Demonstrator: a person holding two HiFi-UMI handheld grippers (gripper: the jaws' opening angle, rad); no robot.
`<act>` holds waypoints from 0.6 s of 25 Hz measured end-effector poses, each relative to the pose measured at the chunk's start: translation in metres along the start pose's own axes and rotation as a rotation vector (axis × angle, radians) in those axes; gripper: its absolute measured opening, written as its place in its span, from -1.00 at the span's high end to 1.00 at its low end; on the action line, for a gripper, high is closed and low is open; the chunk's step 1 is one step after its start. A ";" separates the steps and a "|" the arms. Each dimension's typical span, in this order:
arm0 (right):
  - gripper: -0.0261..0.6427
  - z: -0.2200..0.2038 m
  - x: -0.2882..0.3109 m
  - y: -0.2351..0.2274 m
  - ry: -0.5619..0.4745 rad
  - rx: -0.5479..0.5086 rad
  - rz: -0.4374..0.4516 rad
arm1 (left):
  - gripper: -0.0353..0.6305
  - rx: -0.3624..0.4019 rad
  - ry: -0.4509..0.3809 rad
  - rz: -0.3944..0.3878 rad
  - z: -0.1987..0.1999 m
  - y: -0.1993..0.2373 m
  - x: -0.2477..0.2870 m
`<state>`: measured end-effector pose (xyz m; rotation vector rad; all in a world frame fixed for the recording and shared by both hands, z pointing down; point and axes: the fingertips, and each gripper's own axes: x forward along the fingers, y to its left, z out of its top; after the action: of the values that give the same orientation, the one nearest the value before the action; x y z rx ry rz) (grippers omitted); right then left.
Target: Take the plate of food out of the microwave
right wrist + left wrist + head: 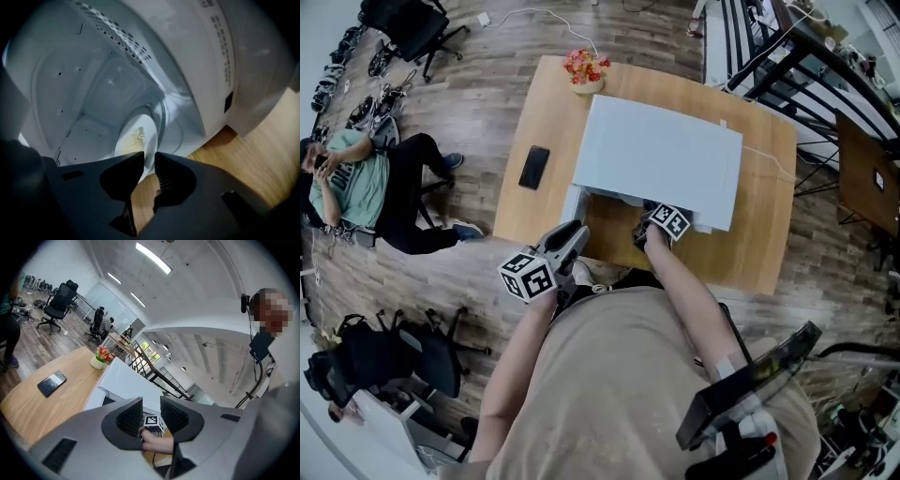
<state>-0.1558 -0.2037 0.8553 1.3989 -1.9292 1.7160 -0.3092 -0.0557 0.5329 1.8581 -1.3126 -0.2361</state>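
Right gripper [149, 157]: reaching into the open front of the microwave [93, 70], jaws drawn close on the near rim of the plate [133, 138], which looks pinched between the tips, a hold low at the edge that would let the plate slide straight out. Plate: white, inside the microwave on its floor, with a small pale heap of food [136, 135] at the middle, so it likely needs to come out level. Left gripper [151, 405]: held back near the person's body, clear of the microwave, jaws spread with nothing between them, probably kept free to steady the plate once it is out. Microwave, from the head view [661, 159]: white box, opening facing the person, standing toward the back of the table [759, 187]. Table: light wood, also bearing a dark phone [534, 167] lying flat to the left and a small pot of flowers [586, 70] at the far edge, both well apart from the work. Room: plank floor, black office chairs [412, 28], a seated person [366, 183] off to the left, dark railings to the right.
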 end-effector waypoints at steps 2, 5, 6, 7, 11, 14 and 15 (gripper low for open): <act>0.71 -0.002 -0.003 0.001 -0.004 0.063 0.025 | 0.59 -0.005 0.013 -0.011 -0.001 0.002 0.000; 0.78 -0.005 -0.010 -0.001 -0.020 0.184 0.073 | 0.59 -0.006 0.030 -0.027 -0.003 0.003 -0.002; 0.79 -0.006 -0.013 -0.001 -0.024 0.219 0.093 | 0.59 -0.004 0.035 -0.031 -0.003 0.004 -0.002; 0.81 -0.008 -0.016 -0.002 -0.028 0.249 0.112 | 0.59 -0.002 0.038 -0.035 -0.004 0.004 -0.002; 0.85 -0.019 -0.033 0.001 -0.038 0.333 0.180 | 0.59 -0.002 0.052 -0.051 -0.005 0.006 -0.007; 0.88 -0.026 -0.046 0.010 -0.040 0.379 0.227 | 0.59 -0.003 0.064 -0.063 -0.008 0.009 -0.010; 0.88 -0.028 -0.050 0.012 -0.040 0.392 0.234 | 0.59 -0.003 0.070 -0.067 -0.009 0.009 -0.011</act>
<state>-0.1500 -0.1560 0.8220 1.3738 -1.9135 2.2922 -0.3153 -0.0432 0.5420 1.8934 -1.2030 -0.2062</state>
